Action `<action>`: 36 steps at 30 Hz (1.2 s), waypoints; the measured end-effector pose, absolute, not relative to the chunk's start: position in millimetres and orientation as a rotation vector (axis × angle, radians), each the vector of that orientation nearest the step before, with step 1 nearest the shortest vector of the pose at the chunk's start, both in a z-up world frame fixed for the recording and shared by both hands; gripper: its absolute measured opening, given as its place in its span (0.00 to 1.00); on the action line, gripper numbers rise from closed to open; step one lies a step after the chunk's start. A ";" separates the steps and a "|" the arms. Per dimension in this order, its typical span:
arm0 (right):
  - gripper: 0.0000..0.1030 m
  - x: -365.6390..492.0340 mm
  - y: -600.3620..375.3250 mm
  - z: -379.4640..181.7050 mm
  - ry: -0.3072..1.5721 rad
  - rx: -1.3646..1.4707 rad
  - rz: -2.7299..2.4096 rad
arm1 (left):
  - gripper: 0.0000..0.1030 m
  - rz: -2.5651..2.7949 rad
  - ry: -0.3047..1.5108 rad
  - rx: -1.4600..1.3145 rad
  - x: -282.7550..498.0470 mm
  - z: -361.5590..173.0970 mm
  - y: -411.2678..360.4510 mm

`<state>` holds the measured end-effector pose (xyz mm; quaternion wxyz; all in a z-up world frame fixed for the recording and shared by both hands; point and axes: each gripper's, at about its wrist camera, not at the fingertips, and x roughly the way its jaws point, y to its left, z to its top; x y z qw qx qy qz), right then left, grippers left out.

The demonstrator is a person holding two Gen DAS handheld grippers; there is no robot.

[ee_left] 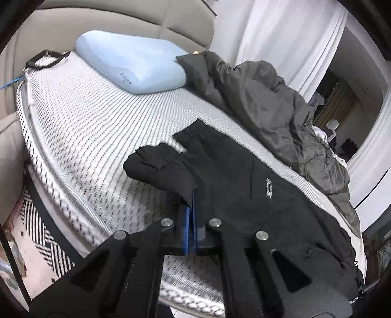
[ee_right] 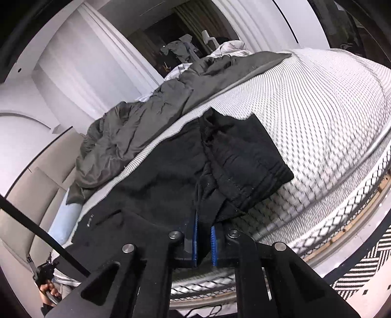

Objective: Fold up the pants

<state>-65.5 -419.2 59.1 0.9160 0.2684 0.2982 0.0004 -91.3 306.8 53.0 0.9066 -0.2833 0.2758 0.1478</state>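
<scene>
Gripping black pants [ee_left: 220,171] on both ends, laid across a white textured mattress [ee_left: 85,122].

Left wrist view, left to right:
- Black-and-white patterned rug [ee_left: 36,225] low on the left, below the mattress edge.
- Beige padded headboard [ee_left: 97,19] far ahead-left; light blue pillow [ee_left: 132,61] lies on the mattress ahead of the tool, touching the grey duvet's near corner.
- left gripper [ee_left: 191,203]: blue pads pressed together, a fold of black fabric pinched between the tips. Narrow, holding the pants.
- Leg cuffs lie just ahead of the tips, one folded over on the left, one flat beyond it. The rest of the garment runs right of the tool, small white logo [ee_left: 268,187] facing up.
- Crumpled grey duvet [ee_left: 281,110] ahead-right, just beyond the pants, a strip of bare mattress between.
- White curtain [ee_left: 268,29] and a dark doorway at far right.

Right wrist view, left to right:
- Person's hand [ee_right: 48,291] on a black handle at lower left; can't tell more, it's small and dim.
- Headboard [ee_right: 36,195] and a sliver of pillow [ee_right: 63,220] on the left.
- Duvet [ee_right: 136,127] ahead-left of the tool, alongside the pants [ee_right: 158,176].
- right gripper [ee_right: 204,227]: blue pads with a narrow gap, bunched black fabric filling it. Clamped on the pants.
- Waistband end is doubled over just ahead-right of the tips, ribbed band on top.
- Bare mattress [ee_right: 317,110] right of the tool; rug [ee_right: 361,274] at lower right.
</scene>
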 end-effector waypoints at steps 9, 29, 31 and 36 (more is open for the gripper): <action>0.08 8.1 -398.9 140.0 0.568 0.474 -0.032 | 0.00 0.267 0.571 -0.519 -4.2 111.9 310.6; 0.61 277.3 -366.4 130.2 0.694 0.247 -0.271 | 0.65 0.411 0.823 -0.451 258.2 82.8 354.1; 0.83 268.1 -359.3 133.0 0.669 0.219 -0.248 | 0.97 0.444 0.787 -0.429 253.2 87.0 351.8; 0.92 227.2 -338.4 135.9 0.636 0.197 -0.092 | 0.99 0.371 0.730 -0.443 219.4 97.7 329.6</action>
